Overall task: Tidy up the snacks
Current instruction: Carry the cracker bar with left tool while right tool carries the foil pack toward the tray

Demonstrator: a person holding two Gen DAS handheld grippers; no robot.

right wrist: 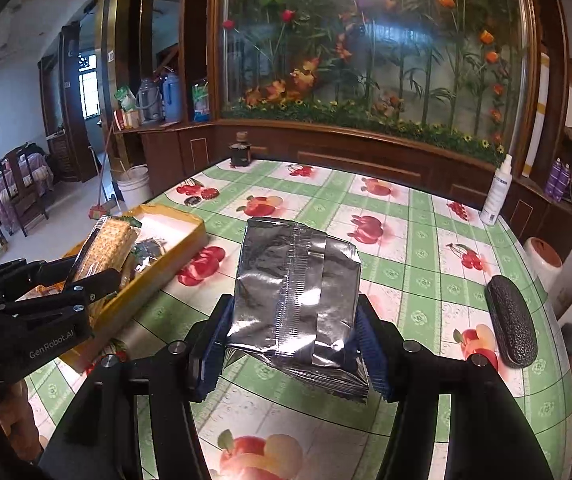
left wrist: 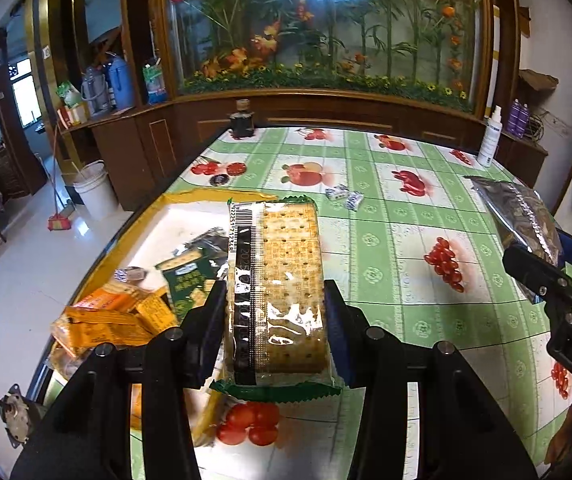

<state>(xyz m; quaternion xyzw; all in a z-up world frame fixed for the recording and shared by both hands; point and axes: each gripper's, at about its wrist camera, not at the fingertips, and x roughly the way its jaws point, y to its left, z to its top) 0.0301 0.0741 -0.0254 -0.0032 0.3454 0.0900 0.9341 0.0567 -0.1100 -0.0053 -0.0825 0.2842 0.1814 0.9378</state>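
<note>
The left gripper (left wrist: 275, 312) pinches a clear-wrapped cracker pack (left wrist: 275, 284) by its long sides, held above the near edge of the yellow tray (right wrist: 173, 216); the tray carries orange snack packs (left wrist: 105, 316) and a dark green packet (left wrist: 187, 280); to the tray's right, the right gripper (right wrist: 292, 344) clamps a silver foil bag (right wrist: 298, 292) above the fruit-print tablecloth (right wrist: 406, 264); two small wrapped candies (left wrist: 344, 196) lie beyond the tray.

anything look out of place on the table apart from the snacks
Yes: a black glasses case near the right edge, and a white spray bottle and dark jar at the far edge. None are snacks.
</note>
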